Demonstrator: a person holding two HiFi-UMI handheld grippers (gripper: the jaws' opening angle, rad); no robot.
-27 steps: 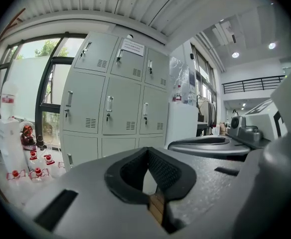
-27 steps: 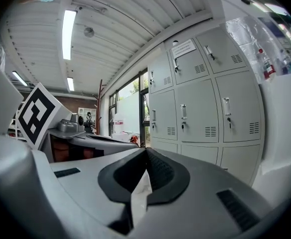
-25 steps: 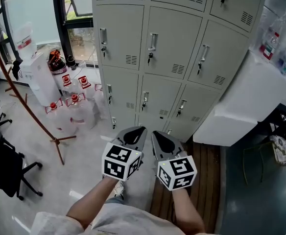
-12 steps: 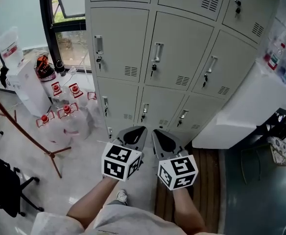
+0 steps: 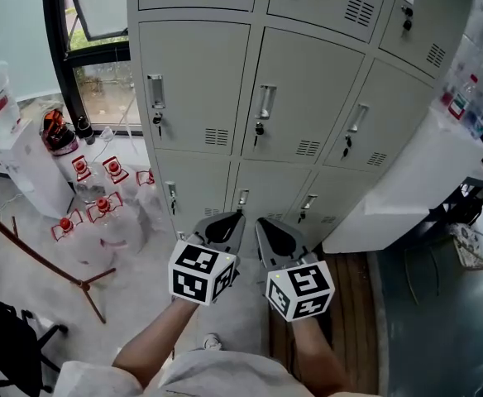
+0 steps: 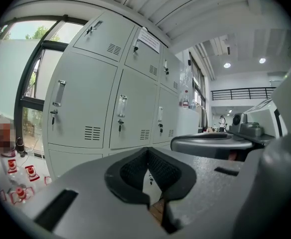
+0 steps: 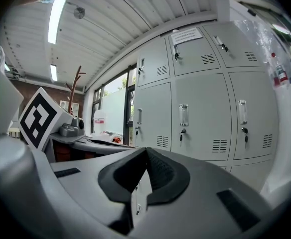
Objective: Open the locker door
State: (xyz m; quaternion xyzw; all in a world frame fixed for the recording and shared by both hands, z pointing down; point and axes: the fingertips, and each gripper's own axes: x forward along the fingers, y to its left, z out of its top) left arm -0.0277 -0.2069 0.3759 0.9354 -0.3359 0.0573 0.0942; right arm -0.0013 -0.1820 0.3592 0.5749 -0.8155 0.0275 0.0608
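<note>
A bank of grey metal lockers [image 5: 308,98] fills the upper half of the head view, all doors closed, each with a chrome handle [image 5: 265,102] and a key lock below it. My left gripper [image 5: 222,227] and right gripper [image 5: 276,236] are held side by side low in the head view, short of the bottom locker row, touching nothing. Both have their jaws shut and empty. The left gripper view shows the locker doors [image 6: 120,108] ahead. In the right gripper view the middle door's handle [image 7: 183,114] stands ahead above the jaws.
Large water bottles with red caps [image 5: 101,209] stand on the floor left of the lockers, by a white dispenser [image 5: 22,160]. A wooden coat-stand leg [image 5: 51,259] crosses the left floor. A white appliance [image 5: 407,188] stands right of the lockers. A wood strip [image 5: 349,304] runs underfoot.
The view has shifted closer to the lockers and to the right; the bottles and coat stand slid leftward. Both grippers keep the same pose, jaws shut.
</note>
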